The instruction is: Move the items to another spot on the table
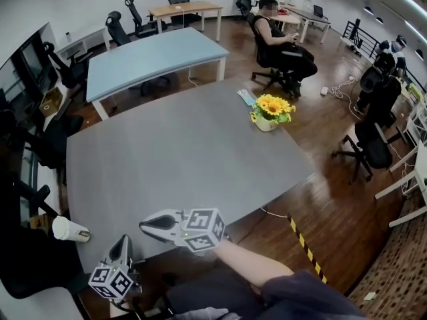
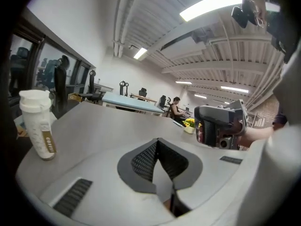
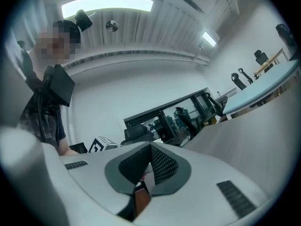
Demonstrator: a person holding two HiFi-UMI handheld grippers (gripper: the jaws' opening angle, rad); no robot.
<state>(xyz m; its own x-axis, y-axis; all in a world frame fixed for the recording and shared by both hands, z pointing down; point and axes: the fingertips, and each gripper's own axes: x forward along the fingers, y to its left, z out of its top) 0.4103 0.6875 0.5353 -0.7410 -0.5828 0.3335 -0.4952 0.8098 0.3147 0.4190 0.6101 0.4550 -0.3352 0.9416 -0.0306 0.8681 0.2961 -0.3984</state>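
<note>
At near edge of table (image 1: 173,152), left gripper (image 1: 124,242) and right gripper (image 1: 143,225), jaws of each pressed together, nothing between. At near left corner, cup (image 1: 69,229), upright. By far right edge, well apart from both, flowers (image 1: 270,112), blue packet (image 1: 246,97) just beside.

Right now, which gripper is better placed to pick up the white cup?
Left, probably. The left gripper sits nearer the cup at the left edge of the table, and its view shows the cup. The right gripper is farther off. Both are shut and empty, so open first.
</note>
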